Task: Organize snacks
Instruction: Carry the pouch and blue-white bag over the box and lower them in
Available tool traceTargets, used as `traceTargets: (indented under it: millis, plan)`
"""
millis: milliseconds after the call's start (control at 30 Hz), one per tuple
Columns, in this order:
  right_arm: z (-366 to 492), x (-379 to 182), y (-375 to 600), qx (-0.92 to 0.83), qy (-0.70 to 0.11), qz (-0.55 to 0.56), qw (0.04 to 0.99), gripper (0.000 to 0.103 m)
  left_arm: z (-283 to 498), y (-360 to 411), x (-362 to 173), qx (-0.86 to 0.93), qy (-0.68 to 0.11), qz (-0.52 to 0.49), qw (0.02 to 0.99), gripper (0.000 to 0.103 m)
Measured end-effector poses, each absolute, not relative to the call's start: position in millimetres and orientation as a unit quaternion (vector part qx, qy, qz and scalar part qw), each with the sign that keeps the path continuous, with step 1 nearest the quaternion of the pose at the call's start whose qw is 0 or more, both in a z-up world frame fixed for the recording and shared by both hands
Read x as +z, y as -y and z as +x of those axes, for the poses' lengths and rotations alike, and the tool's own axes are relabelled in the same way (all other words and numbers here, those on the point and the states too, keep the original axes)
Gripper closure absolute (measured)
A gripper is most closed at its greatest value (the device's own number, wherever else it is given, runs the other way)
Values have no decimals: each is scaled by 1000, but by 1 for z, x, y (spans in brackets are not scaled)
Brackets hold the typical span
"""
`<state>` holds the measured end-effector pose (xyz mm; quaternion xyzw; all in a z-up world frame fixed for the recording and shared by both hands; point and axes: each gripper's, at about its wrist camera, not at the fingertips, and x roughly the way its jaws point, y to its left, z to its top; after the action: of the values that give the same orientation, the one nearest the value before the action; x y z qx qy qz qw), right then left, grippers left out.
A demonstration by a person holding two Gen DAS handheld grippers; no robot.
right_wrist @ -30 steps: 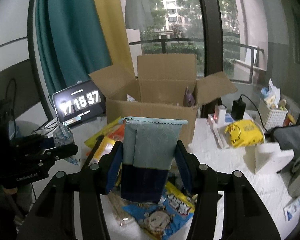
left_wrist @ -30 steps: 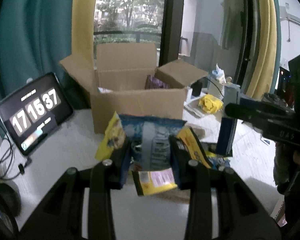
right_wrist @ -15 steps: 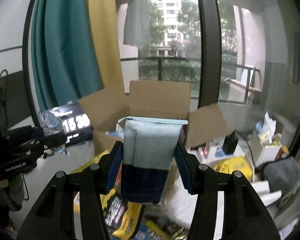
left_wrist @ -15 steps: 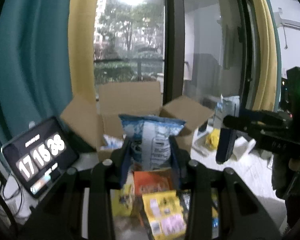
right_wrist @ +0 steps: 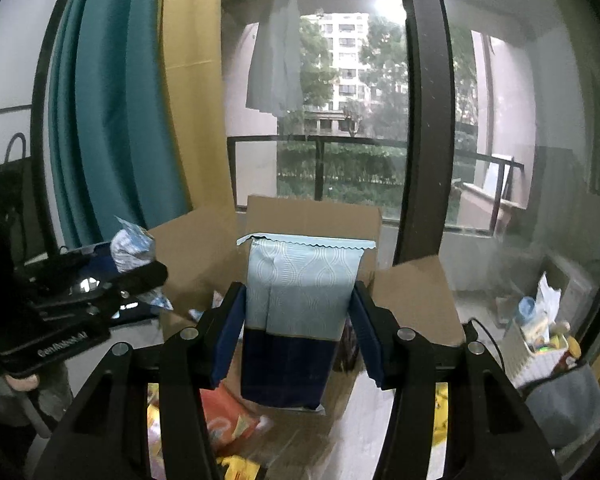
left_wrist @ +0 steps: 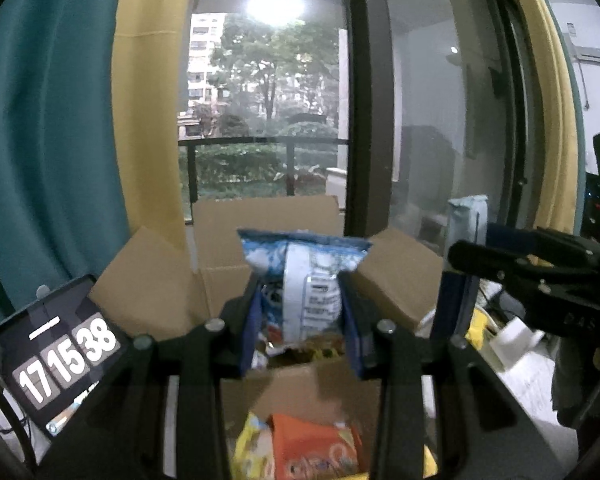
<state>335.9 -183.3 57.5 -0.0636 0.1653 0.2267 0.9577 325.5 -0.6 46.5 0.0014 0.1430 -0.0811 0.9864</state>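
My left gripper (left_wrist: 300, 320) is shut on a blue and white snack bag (left_wrist: 304, 276) and holds it up over the near edge of the open cardboard box (left_wrist: 260, 216). My right gripper (right_wrist: 300, 332) is shut on a pale blue and navy pouch (right_wrist: 300, 304), held above the same box (right_wrist: 312, 216). The right gripper and its pouch (left_wrist: 466, 224) show at the right in the left wrist view. The left gripper with its bag (right_wrist: 132, 246) shows at the left in the right wrist view.
An orange packet (left_wrist: 312, 448) and a yellow packet (left_wrist: 252, 444) lie below in front of the box. A tablet clock (left_wrist: 56, 364) stands at the left. A white basket of small items (right_wrist: 540, 328) and grey cloth (right_wrist: 568, 400) sit at the right.
Both grippers have risen from the snack pile on the table and moved forward with their bags, to the level of the box's opening. The clock has gone from 37 to 38.
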Motion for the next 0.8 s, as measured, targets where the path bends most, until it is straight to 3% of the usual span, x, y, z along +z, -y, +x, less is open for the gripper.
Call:
traceTargets:
  millis: [267,800]
  plan:
    - [385,52,169,229,-165,-64,957,48,379,-14,46,-51,-137,-15,989,66]
    - [464,18,138,205,-221,-51,952,48,458,-14,13,-39,-217,-6,975,65]
